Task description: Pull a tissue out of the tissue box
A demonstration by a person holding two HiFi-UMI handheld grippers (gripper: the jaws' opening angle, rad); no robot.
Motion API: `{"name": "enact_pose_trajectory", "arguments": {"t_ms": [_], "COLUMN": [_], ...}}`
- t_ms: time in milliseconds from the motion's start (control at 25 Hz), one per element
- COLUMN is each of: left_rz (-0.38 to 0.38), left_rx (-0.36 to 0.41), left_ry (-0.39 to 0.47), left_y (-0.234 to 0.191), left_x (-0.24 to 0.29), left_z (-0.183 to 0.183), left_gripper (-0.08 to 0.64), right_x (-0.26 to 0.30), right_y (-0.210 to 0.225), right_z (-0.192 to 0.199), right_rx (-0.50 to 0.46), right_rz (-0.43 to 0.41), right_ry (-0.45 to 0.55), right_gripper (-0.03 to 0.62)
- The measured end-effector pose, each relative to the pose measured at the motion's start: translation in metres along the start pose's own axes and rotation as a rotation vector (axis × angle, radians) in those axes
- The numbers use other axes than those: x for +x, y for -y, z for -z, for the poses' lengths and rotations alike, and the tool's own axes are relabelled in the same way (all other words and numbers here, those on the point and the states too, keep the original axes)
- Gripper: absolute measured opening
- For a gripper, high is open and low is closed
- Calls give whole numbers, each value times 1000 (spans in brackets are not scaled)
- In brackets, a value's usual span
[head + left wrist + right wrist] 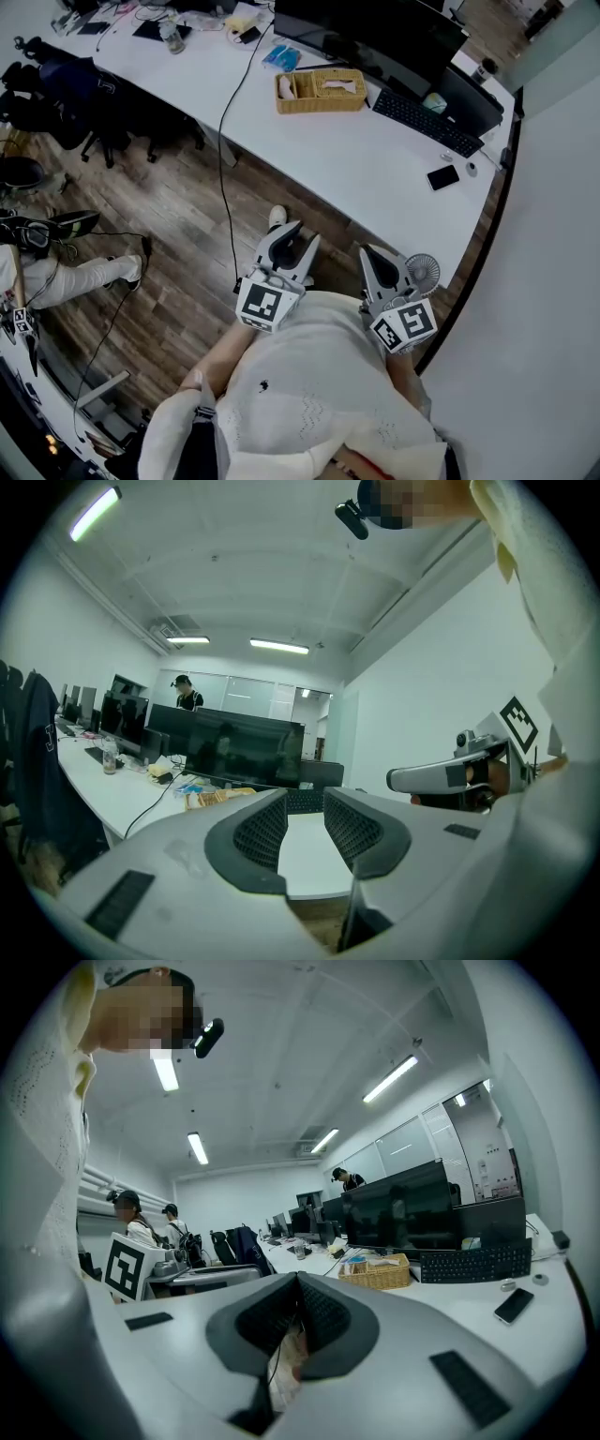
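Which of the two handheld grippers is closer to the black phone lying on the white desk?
The right gripper. In the head view it hangs just below the phone, slightly to its left; the left gripper is farther off, lower and well to the left.

**Office worktop and its surroundings**

A long white worktop (375, 164) carries a wicker basket (321, 92), a black keyboard (427, 122) in front of a dark monitor (370, 33), and a dark phone (442, 176) near the edge. A black cable (222, 150) drops from the worktop to the wooden floor (178, 225). Dark jackets drape a chair (66, 89) at the left.
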State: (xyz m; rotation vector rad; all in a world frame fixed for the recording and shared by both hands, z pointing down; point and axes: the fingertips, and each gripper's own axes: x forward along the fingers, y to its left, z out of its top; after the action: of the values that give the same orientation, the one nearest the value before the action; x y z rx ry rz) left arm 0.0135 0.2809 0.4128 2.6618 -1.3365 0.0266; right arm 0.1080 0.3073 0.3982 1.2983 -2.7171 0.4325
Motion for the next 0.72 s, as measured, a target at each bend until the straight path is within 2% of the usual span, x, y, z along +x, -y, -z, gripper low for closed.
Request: {"name": "enact_pose_trajectory", "arguments": {"t_ms": [320, 720], "left_rz": [23, 54], "left_rx": [-2, -3], "left_ry": [6, -9], "left_y": [-32, -90], "left_x": [34, 99], "left_z": [-6, -23], "left_gripper": [123, 123], "right_x": [32, 92], "right_y": [27, 61], "right_z": [-12, -34], "right_rx": [10, 26], "right_rz": [50, 53], "right_ry": [8, 2], "right_gripper": [2, 2]}}
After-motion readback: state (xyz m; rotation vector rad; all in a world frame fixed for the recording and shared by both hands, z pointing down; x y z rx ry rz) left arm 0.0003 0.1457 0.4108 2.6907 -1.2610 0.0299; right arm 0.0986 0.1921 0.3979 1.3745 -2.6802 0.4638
